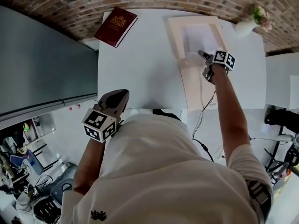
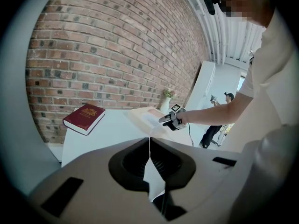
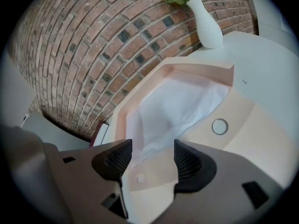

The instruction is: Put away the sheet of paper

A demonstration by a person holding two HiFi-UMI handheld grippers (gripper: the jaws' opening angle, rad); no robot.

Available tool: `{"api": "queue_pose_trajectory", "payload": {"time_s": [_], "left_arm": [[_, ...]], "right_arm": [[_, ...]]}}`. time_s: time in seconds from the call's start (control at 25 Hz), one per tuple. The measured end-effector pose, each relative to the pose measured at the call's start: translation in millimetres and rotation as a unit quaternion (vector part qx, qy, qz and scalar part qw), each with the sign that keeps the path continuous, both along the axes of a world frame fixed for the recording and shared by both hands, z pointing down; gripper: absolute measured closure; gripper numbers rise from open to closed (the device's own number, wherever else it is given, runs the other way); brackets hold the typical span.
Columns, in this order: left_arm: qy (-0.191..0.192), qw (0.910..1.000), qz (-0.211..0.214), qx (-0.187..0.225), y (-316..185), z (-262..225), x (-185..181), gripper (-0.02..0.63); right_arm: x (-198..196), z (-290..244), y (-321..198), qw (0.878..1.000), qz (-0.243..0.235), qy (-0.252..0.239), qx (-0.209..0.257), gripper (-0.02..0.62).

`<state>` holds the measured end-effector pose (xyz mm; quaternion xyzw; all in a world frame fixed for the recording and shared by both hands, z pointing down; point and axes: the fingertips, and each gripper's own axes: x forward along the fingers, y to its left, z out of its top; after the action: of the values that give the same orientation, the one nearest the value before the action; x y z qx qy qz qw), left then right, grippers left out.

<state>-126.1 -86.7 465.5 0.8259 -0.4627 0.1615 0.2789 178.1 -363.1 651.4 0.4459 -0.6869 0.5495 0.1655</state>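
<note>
A white sheet of paper [image 1: 198, 38] [image 3: 180, 106] lies inside an open peach folder [image 1: 174, 31] [image 3: 243, 125] at the far right of the white table [image 1: 140, 64]. My right gripper [image 1: 202, 55] [image 3: 152, 155] hovers over the paper's near edge and the folder's flap. It is open wide with nothing between its pads. My left gripper [image 1: 122, 94] [image 2: 149, 141] hangs at the table's front edge, shut and empty, well to the left of the folder [image 2: 145, 118].
A dark red book [image 1: 116, 26] [image 2: 84, 118] lies at the table's far left corner. A white vase [image 1: 247, 24] [image 3: 208, 24] with flowers stands at the far right by the brick wall. A thin cable [image 1: 202, 111] trails off the front edge below the folder. A round snap button [image 3: 219, 126] sits on the flap.
</note>
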Motion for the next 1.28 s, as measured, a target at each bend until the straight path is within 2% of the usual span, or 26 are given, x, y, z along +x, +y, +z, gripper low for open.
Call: {"api": "queue_pose_trajectory", "payload": {"time_s": [0.28, 0.64, 0.68, 0.8, 0.84, 1.0, 1.28], "left_arm": [[0.008, 0.9998, 0.016, 0.013, 11, -3, -11, 0.581], [0.015, 0.9983, 0.048, 0.031, 38, -14, -28, 0.581], [0.016, 0.9981, 0.051, 0.032, 43, -15, -30, 0.581], [0.015, 0.9972, 0.062, 0.038, 55, -17, -41, 0.581], [0.013, 0.9969, 0.066, 0.04, 59, -17, -45, 0.581], [0.015, 0.9955, 0.081, 0.046, 77, -19, -57, 0.581], [0.021, 0.9923, 0.109, 0.055, 111, -25, -74, 0.581]], "right_arm": [[-2, -21, 27, 0.999, -0.003, 0.012, 0.032, 0.324], [-19, -58, 96, 0.996, -0.017, 0.035, 0.084, 0.328], [-22, -63, 107, 0.995, -0.019, 0.039, 0.089, 0.347], [-33, -77, 139, 0.992, -0.021, 0.057, 0.108, 0.476], [-38, -82, 149, 0.992, -0.021, 0.06, 0.113, 0.554], [-68, -99, 201, 0.988, -0.053, 0.066, 0.131, 0.566], [-121, -122, 283, 0.974, -0.108, 0.091, 0.175, 0.566]]}}
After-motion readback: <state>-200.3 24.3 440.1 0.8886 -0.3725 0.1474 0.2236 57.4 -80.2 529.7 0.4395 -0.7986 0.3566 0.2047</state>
